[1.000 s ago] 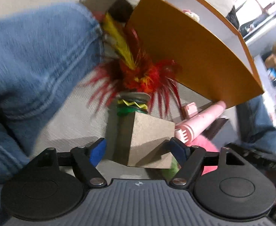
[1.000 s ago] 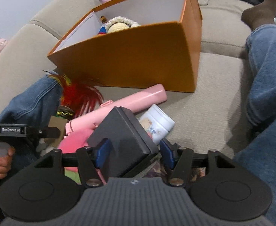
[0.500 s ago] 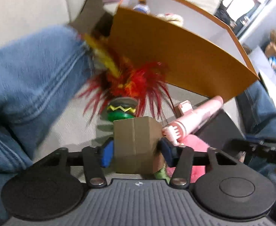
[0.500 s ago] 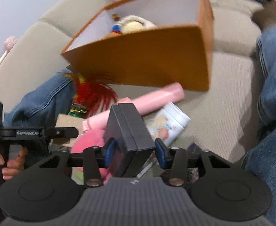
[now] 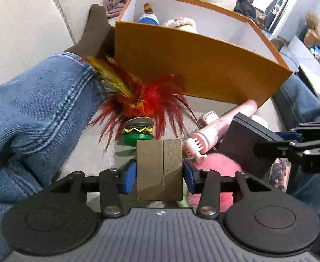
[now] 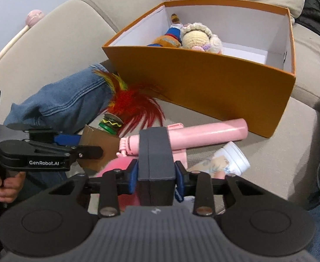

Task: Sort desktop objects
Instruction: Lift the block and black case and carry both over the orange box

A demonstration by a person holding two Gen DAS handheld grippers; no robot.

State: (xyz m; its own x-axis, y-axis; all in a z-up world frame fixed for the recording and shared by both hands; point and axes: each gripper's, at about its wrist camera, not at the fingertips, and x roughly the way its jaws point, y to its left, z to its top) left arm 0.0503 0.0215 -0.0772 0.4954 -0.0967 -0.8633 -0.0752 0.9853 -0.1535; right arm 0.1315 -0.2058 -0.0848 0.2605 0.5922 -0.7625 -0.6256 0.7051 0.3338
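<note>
Squared up and lifted since a second ago: brown box (image 5: pixel 160 168) clamped in left tongs (image 5: pixel 160 172), black case (image 6: pixel 155 163) in right tongs (image 6: pixel 155 174), both lower centre, likely bound for orange bin (image 6: pixel 203 91) upper right.

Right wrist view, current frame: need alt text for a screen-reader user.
The right gripper is shut on a dark grey box, held above a beige sofa. Ahead stands an open orange box holding two soft dolls; a pink tube and a red feather toy lie before it. At left, the left gripper holds a cardboard box.
</note>
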